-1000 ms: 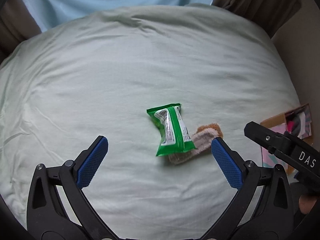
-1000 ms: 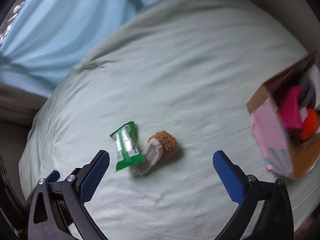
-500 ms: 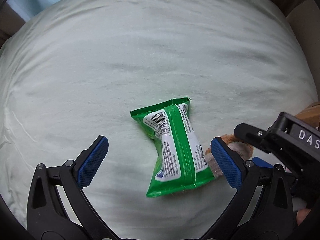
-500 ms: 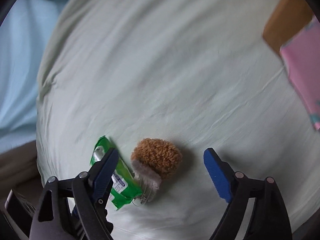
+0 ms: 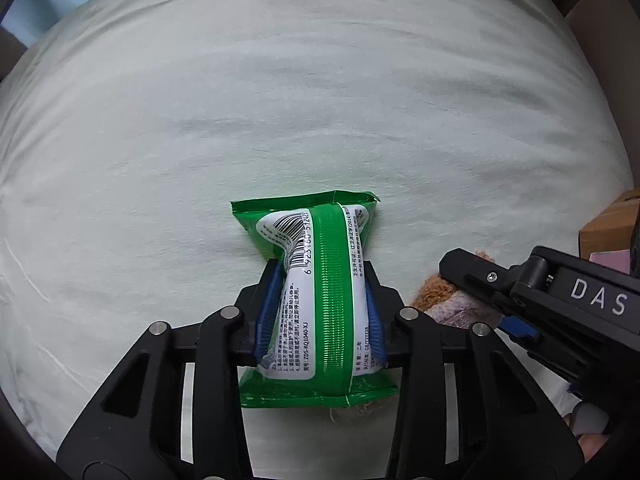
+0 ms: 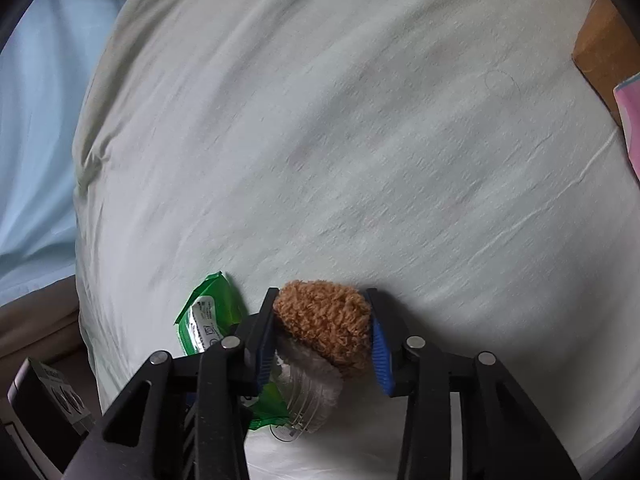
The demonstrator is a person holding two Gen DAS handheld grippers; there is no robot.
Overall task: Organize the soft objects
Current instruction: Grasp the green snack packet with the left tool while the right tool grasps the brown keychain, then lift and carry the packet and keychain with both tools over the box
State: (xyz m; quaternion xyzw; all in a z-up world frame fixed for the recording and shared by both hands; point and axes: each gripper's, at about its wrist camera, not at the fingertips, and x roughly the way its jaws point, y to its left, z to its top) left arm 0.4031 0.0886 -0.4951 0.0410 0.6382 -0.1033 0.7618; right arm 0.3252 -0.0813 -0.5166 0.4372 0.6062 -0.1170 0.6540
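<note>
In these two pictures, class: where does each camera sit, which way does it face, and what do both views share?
Left wrist: sits on the left claw, facing steeply down at the bed sheet; its closing fingers squeeze the green wipes pack; the right claw's black body crosses at right.
Right wrist: sits on the right claw, facing down at the sheet; its closing fingers clasp the brown plush toy.
Shared: the pack, the toy, the sheet and the cardboard box.
</note>
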